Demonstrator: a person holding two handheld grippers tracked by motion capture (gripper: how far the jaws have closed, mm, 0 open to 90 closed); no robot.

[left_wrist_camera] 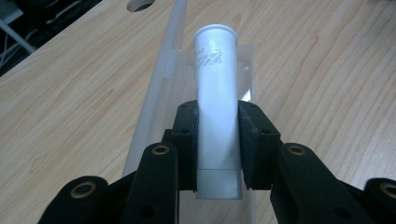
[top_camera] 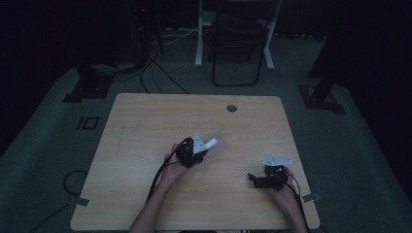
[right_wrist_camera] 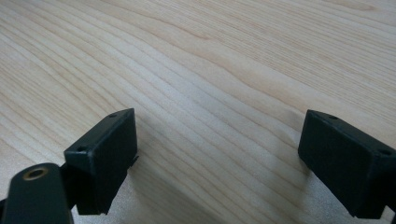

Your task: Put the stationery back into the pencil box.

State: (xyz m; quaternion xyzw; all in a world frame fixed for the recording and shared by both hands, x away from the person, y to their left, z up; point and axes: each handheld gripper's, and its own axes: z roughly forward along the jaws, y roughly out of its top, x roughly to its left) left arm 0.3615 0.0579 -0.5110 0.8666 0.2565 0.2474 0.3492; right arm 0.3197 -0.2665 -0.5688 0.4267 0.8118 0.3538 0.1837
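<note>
A white plastic tube [left_wrist_camera: 216,88] with small printed text near its rim is clamped between the two black pads of my left gripper [left_wrist_camera: 218,140]. The tube points away from the camera over a clear plastic tray or rack [left_wrist_camera: 161,79] lying on the wooden table. From above, the left gripper [top_camera: 193,151] sits near the table's middle, the white tube [top_camera: 210,142] sticking out toward the right. My right gripper [top_camera: 253,178] rests low at the table's front right; its jaws [right_wrist_camera: 219,158] stand wide apart over bare wood with nothing between them.
The wooden table [top_camera: 145,126] has a round cable hole [top_camera: 231,108] near its far edge. Beyond it, on the dark floor, stand a chair frame [top_camera: 238,43] and stand bases with cables [top_camera: 92,85]. The room is dim.
</note>
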